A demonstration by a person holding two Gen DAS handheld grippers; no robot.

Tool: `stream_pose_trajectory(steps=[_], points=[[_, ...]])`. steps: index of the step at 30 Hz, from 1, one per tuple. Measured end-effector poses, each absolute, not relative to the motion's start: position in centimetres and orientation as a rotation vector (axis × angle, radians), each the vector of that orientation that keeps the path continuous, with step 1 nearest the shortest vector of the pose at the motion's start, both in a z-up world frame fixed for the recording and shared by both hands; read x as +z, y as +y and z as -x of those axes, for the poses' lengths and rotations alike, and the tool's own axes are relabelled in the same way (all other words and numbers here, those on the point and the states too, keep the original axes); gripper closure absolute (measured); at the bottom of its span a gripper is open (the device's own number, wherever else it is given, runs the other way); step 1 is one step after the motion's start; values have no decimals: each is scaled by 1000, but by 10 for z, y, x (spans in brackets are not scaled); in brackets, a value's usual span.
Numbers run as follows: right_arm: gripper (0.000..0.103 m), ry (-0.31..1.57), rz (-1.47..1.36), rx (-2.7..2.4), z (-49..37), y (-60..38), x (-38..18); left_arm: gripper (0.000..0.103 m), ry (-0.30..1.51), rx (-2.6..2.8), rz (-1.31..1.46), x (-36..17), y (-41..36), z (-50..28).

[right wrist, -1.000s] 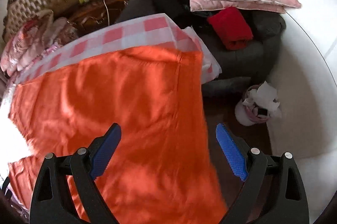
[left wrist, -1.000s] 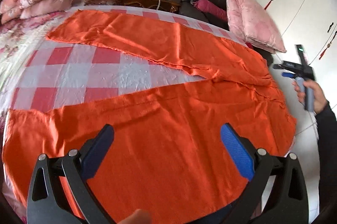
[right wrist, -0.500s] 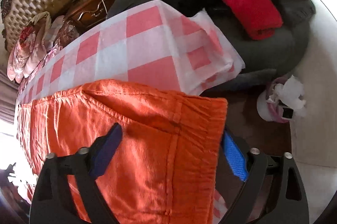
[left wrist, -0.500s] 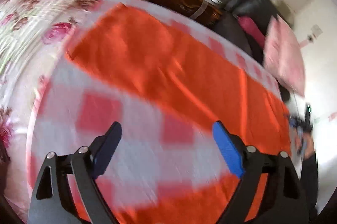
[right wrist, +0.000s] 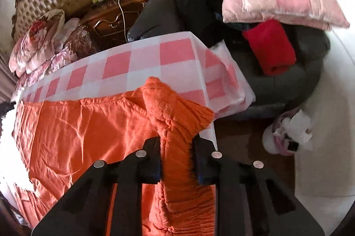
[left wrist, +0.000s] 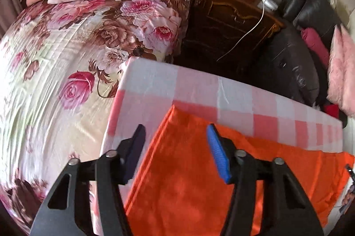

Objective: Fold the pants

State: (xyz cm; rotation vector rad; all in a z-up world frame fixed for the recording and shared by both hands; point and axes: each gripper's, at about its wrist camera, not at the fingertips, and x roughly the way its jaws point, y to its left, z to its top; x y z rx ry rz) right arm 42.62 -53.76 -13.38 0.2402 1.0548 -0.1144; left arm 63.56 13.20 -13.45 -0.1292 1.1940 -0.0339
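Since the earlier frame, the left hand-held gripper (left wrist: 175,147) had swung to the pants' (right wrist: 73,125) hem, jaws closing but unclenched; the right hand-held gripper (right wrist: 175,153) had clamped bunched waistband near the bed's (right wrist: 177,54) corner. Uneven grips risked a skewed fold.

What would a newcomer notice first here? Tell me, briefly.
The bright orange pants spread over the pink-and-white checked cloth catch the eye first. The right gripper has just been closing and its jaws pinch a bunched ridge of the waistband near the cloth's edge. The left gripper, jaws closing but still apart, hangs over the leg hem beside the floral bedspread.
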Motion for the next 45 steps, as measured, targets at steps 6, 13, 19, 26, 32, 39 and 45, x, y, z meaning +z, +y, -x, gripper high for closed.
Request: stream_pose_trajectory(steps=[6,13,19,26,32,39,45], points=[[81,1055,-226,-129,-423,-537,-135,73,1248,-40,22,-148,123,-653],[81,975,-241,-136,-404,-528,-112,97,1148,-111,-36,-111,120,-624],[82,835,-263,-79,-339,-518,-68,97,914,-173,30,-16,146,-506],[82,725,-352,-27,-228,-516,-61,97,691,-199,148,11,216,-295],[82,777,-437,-9,-141,-513,-112,97,665,-156,265,-71,252,-134],[29,764,-569,-68,-75,-519,-153,58,687,-73,396,-147,261,-52],[27,690,-764,-12,-23,-526,-170,57,646,-165,891,-168,305,-29]])
